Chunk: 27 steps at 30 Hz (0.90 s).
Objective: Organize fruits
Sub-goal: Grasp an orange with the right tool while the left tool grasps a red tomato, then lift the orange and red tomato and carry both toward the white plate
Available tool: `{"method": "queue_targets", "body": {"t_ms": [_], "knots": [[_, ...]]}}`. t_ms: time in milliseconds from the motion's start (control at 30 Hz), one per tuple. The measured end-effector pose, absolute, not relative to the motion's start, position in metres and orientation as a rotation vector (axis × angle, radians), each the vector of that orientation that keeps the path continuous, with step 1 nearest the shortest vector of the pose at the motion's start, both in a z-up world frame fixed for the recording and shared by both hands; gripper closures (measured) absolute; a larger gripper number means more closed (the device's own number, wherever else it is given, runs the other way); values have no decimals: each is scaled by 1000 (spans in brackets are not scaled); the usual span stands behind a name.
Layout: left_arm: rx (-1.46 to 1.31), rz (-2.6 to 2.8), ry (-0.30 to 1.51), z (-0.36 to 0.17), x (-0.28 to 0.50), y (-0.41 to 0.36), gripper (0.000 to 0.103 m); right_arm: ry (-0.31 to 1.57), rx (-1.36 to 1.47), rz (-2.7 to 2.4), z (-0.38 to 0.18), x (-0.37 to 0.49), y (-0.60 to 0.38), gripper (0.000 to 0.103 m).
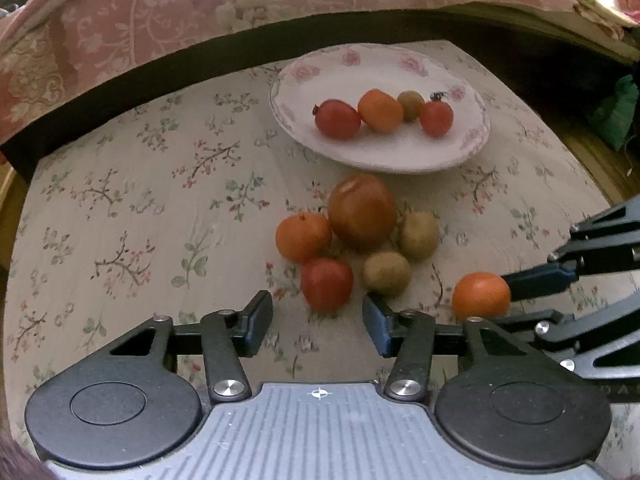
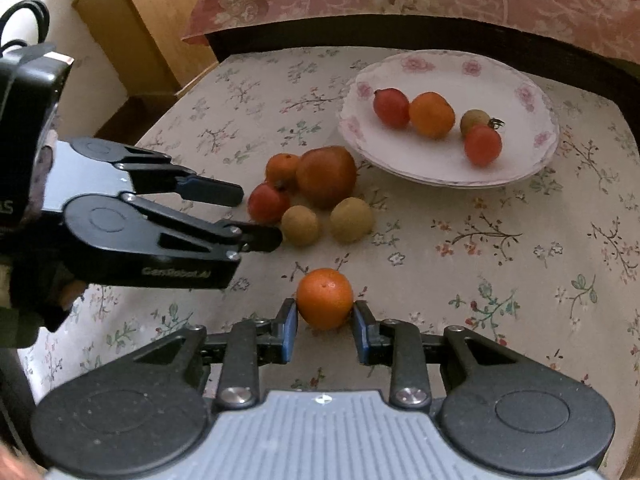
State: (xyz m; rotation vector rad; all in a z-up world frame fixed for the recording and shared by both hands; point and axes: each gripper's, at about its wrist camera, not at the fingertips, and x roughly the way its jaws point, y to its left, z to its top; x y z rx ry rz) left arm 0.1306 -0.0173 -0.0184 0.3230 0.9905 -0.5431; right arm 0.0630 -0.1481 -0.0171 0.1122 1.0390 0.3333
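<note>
On the floral tablecloth (image 2: pixel 460 248), one white rose-patterned plate (image 2: pixel 532 160) holds four small fruits. Five more fruits cluster (image 1: pixel 362 210) beside it. Right gripper (image 2: pixel 325 326) clamps a round orange tangerine (image 2: pixel 325 298); left gripper (image 1: pixel 318 322) gapes empty.

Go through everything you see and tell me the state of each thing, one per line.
Right gripper: shut on orange.
Left gripper: open, empty, near the red tomato.
Plate: on the table, holding four fruits.
Loose pile: five fruits on the tablecloth, beside the plate.
Orange: between the right gripper's fingers; whether lifted, cannot tell.
</note>
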Motion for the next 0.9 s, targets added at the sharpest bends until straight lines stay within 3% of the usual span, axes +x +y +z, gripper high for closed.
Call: {"method": "queue_targets", "body": {"t_ms": [267,900], "knots": [[304,-532,978,-17,136,-23,68,1029,103,339,-18,66,-147,72],[330,-581,1044,-11,100,-8,67,1031,41,363,-14,61,-143,72]]}}
